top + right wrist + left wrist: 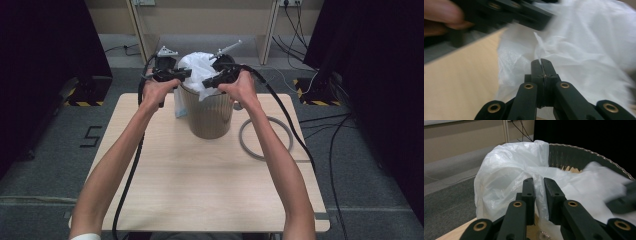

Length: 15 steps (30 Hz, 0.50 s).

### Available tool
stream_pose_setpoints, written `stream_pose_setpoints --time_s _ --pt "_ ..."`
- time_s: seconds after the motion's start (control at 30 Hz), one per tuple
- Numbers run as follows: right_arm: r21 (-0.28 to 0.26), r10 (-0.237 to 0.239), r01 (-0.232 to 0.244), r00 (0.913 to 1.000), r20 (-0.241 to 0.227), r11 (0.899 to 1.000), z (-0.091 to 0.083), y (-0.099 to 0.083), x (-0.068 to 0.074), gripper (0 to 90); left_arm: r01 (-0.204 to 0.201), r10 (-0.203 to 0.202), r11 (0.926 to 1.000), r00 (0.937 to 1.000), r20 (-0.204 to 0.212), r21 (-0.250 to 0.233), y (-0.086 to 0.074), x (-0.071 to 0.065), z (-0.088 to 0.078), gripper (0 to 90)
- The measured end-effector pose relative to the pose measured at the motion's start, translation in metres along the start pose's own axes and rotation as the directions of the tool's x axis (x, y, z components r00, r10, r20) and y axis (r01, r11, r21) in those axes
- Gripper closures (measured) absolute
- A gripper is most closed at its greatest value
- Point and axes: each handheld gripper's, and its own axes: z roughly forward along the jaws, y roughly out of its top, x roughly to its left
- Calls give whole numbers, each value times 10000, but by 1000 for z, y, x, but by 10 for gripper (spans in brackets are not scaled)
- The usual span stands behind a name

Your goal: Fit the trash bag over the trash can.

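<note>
A person's two bare forearms reach from the bottom of the high view across a pale wood-grain table (200, 185) toward a round, ribbed, grey-brown waste bin (207, 115) standing near the table's far edge, at about 12 o'clock from the table's centre. A thin, crinkled, translucent white plastic bag (197, 67) billows out of the bin's mouth.

The left gripper (172, 74) is held at the bin's rim at about 9 o'clock, the right gripper (220, 77) at about 3 o'clock, both black, with thick black cables trailing back toward the person. A flat grey ring (265, 137) lies on the table at about 4 o'clock from the bin, just beside it.

The left gripper view shows what the high view cannot: its jaws stand slightly apart with a fold of the bag (506, 175) lying in the gap between them, and the bin's dark inner wall with a scalloped rim (584, 155) curving behind.

The right gripper view shows its jaws pressed together, pinching a thin edge of the bag (584, 50), which rises as a small white peak from the tips. A blurred hand (441, 15) holding the other gripper sits at about 10 o'clock.
</note>
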Motion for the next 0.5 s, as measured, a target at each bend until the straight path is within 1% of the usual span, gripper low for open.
stream_pose_setpoints --time_s 0.03,0.07,0.13,0.23,0.27,0.3,0.33,0.37,0.4,0.43,0.47,0.5 --pt "157 -150 146 9996 245 9998 3 0 -4 900 -42 42 10000 10000 21 81 -1 -1 1 795" --pt "399 -130 112 9989 448 9991 6 0 -9 900 -102 101 9998 9999 34 144 -1 -1 2 797" --pt "705 -78 32 9979 650 9975 13 1 -15 900 -157 155 9997 9998 94 195 -1 -3 4 799" --pt "1181 -85 11 9980 623 9930 20 0 -20 900 -207 202 9994 9997 170 265 -3 -6 7 803" --pt "1232 -179 99 9978 639 9923 21 0 -21 884 -315 311 9990 9994 126 316 -3 -6 7 804" --pt "1277 -109 21 9976 682 9918 20 -1 -20 833 -460 458 9983 9989 64 361 -3 -8 8 805" --pt "1259 -51 -34 9978 668 9920 18 -1 -20 744 -524 521 9978 9986 79 396 -3 -9 8 805" --pt "1263 51 -133 9979 650 9919 16 -2 -19 706 -543 537 9976 9985 142 433 -4 -10 9 805" --pt "1248 99 -182 9977 671 9920 12 -2 -17 669 -649 638 9964 9977 206 551 -6 -12 10 805" --pt "1182 110 -202 9969 780 9928 7 -3 -17 637 -697 682 9956 9973 257 620 -7 -13 11 802" --pt "1137 189 -283 9964 832 9931 4 -3 -16 618 -883 858 9928 9957 346 815 -8 -15 11 792" --pt "1084 263 -356 9960 858 9935 0 -3 -16 602 -1022 994 9907 9944 354 893 -7 -16 11 773"
